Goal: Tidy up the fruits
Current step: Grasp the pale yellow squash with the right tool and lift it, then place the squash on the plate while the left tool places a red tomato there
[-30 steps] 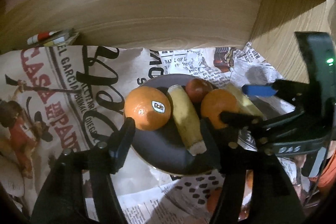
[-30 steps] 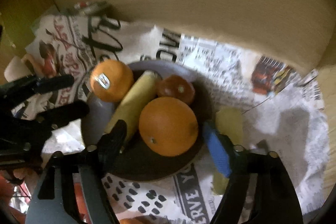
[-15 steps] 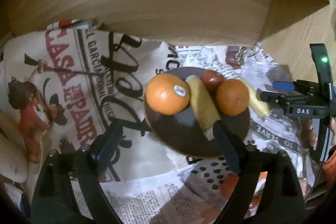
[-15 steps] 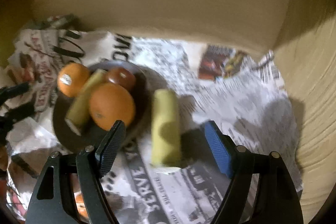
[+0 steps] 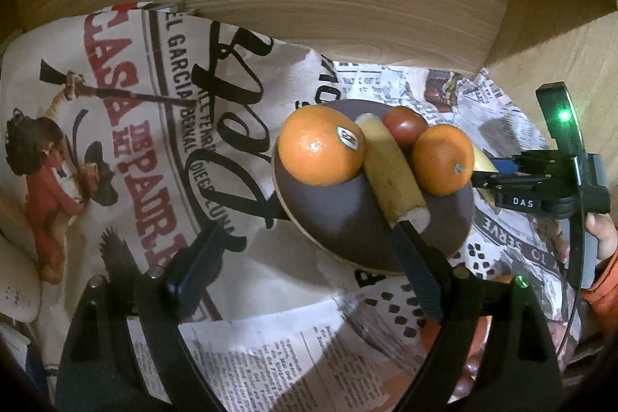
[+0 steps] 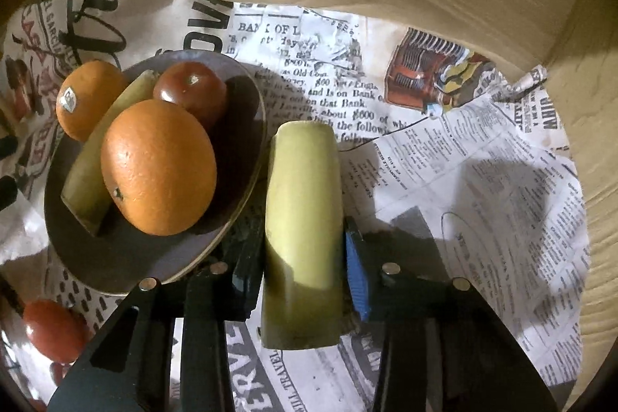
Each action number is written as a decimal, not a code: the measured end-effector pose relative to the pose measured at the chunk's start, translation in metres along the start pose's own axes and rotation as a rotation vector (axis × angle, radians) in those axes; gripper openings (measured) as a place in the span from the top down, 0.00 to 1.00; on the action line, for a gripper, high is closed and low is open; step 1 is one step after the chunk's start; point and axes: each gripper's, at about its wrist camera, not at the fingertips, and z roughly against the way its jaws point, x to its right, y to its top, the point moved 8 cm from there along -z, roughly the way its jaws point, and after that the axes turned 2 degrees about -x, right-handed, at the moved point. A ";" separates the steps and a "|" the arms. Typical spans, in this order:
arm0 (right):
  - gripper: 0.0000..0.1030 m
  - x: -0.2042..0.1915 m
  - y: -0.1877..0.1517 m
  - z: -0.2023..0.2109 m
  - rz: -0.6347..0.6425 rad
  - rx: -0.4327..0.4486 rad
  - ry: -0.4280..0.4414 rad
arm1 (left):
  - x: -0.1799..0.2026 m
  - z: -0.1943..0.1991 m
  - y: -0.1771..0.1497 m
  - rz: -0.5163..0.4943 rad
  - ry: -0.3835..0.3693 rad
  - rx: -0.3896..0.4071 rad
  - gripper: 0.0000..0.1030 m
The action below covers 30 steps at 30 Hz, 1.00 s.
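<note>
A dark plate (image 5: pixel 347 222) (image 6: pixel 127 253) on newspaper holds two oranges (image 5: pixel 320 145) (image 6: pixel 158 167), a banana piece (image 5: pixel 390 168) and a red tomato (image 6: pixel 191 91). My right gripper (image 6: pixel 303 265) is shut on a second banana piece (image 6: pixel 303 215) that lies on the newspaper just right of the plate; it shows in the left wrist view (image 5: pixel 486 172) beside the plate. My left gripper (image 5: pixel 309 257) is open and empty, in front of the plate's near-left rim.
Newspaper (image 6: pixel 463 161) covers the wooden surface, with a wooden wall (image 5: pixel 309 6) behind and a side wall (image 6: pixel 595 103) on the right. A loose tomato (image 6: pixel 54 331) lies on the paper in front of the plate.
My right gripper moved forward around the banana piece and closed on it. My left gripper drew back and left from the plate, still open.
</note>
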 end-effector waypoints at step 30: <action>0.67 -0.019 -0.065 0.093 -0.031 0.207 0.049 | 0.093 -0.007 -0.074 -0.058 -0.183 -0.142 0.46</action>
